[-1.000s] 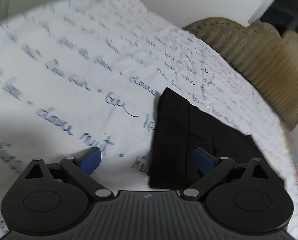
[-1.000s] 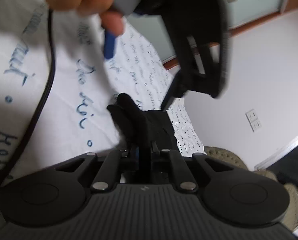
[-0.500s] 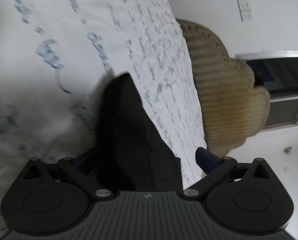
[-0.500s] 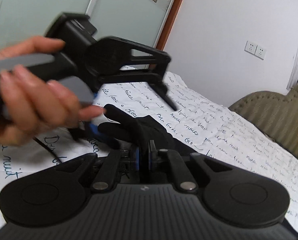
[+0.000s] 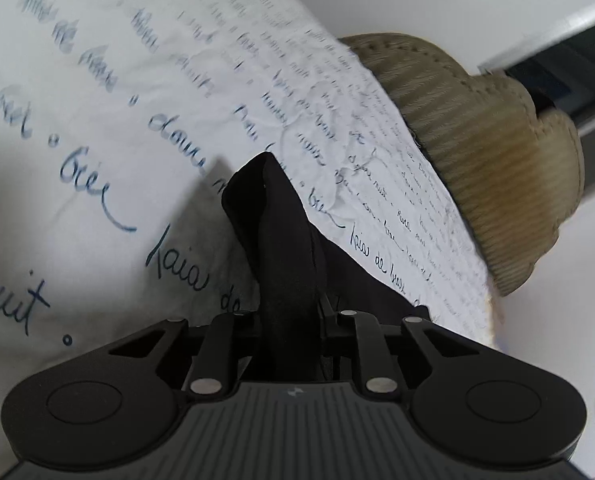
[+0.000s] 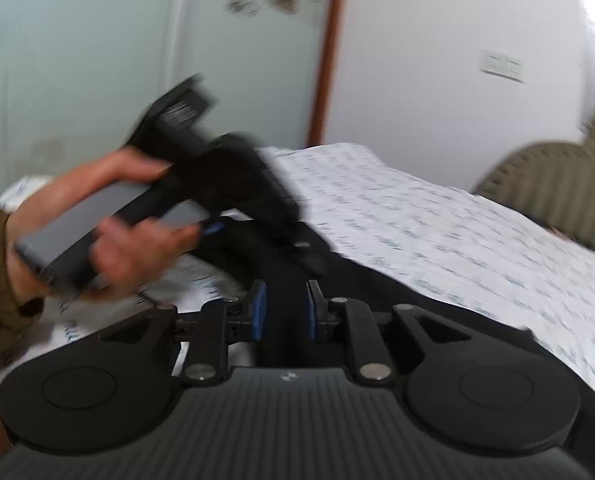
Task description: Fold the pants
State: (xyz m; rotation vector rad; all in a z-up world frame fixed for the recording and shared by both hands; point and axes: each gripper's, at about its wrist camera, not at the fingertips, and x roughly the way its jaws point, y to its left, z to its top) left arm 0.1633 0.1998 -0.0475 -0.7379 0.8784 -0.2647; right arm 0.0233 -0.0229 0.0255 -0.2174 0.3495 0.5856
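The black pants lie folded on a white sheet with blue handwriting. My left gripper is shut on a bunched fold of the pants, which rises in a ridge ahead of the fingers. In the right wrist view my right gripper is shut on the black pants, its blue pads pressing a thick fold. The person's hand holds the left gripper just ahead and left, blurred by motion.
A tan ribbed cushioned chair stands past the sheet's far right edge; it also shows in the right wrist view. A frosted glass door with a brown frame and a white wall with a socket are behind.
My left gripper was open over the pants and has closed on a fold. My right gripper's pads stand wider around thicker cloth. Both views have swung.
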